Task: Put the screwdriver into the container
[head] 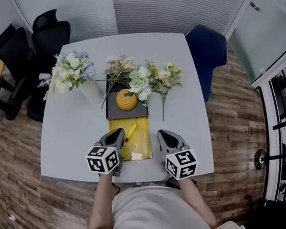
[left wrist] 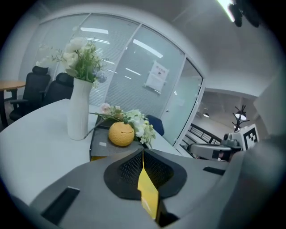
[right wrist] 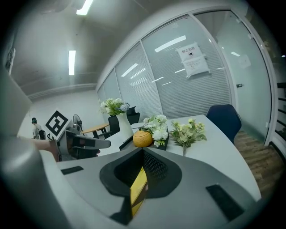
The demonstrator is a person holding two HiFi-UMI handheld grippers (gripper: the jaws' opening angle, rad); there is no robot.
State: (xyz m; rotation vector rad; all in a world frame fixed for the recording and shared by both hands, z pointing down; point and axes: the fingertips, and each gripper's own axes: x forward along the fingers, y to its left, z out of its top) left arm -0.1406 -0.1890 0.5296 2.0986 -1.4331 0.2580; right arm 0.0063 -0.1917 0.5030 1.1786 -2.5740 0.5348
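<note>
— Well, where do we stand?
— Our left claw (left wrist: 143, 154) and right claw (right wrist: 142, 156) both pinch the yellow pouch (head: 138, 148) at the table (head: 74, 129)'s near edge. The screwdriver (head: 130, 132) lies atop it. Next, we judge, spread its mouth open.

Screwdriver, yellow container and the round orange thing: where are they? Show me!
screwdriver (head: 129, 133): head view, on its yellow handle.
yellow container (head: 140, 148): head view, on a bare part right of the screwdriver.
round orange thing (left wrist: 121, 133): left gripper view, on the middle of its front.
</note>
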